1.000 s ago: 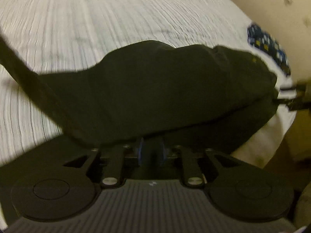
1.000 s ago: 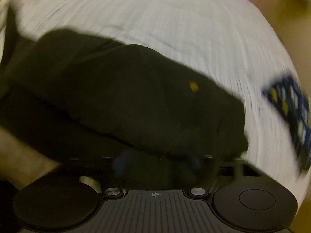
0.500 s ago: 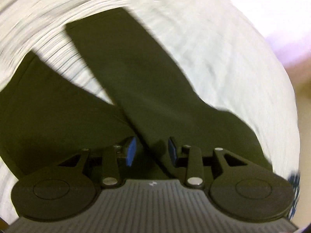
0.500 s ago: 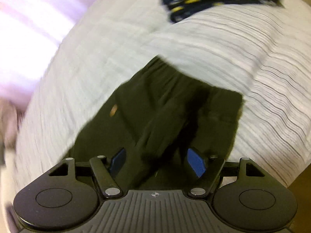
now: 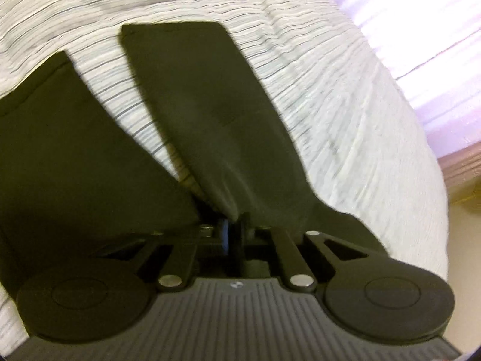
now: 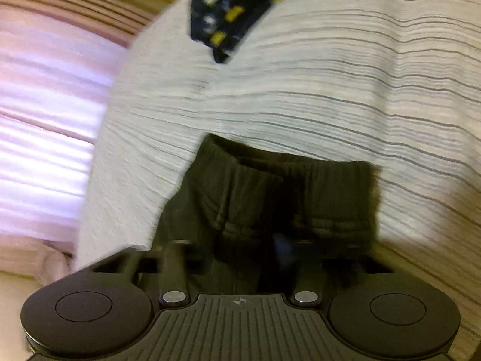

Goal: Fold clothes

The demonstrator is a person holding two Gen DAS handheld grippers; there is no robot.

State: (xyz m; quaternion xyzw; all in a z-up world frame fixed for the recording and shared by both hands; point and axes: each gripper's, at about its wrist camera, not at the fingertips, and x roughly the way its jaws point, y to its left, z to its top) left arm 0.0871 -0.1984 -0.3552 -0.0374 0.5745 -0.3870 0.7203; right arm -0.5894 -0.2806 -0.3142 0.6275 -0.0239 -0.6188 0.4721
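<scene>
Dark olive trousers point(image 5: 210, 105) lie on the white striped bedspread point(image 5: 345, 114), their two legs spread apart and running away from me in the left wrist view. My left gripper point(image 5: 231, 231) is shut on a pinch of cloth where the legs meet. In the right wrist view the elastic waistband point(image 6: 285, 162) lies just ahead. My right gripper point(image 6: 240, 249) is over that end and its jaws are closing, with bunched trouser cloth between them. Its fingers are blurred and partly lost against the dark cloth.
A folded dark blue garment with yellow and white marks point(image 6: 234, 9) lies further up the bed. The bed's edge drops off to a pink striped surface point(image 6: 45, 90) on one side. A beige floor shows past the bed's corner point(image 5: 463, 240).
My left gripper's jaws have come together on the cloth between the legs. The right gripper's wide jaws have narrowed around the waistband end, and the blue garment has slid towards the top of its view.
</scene>
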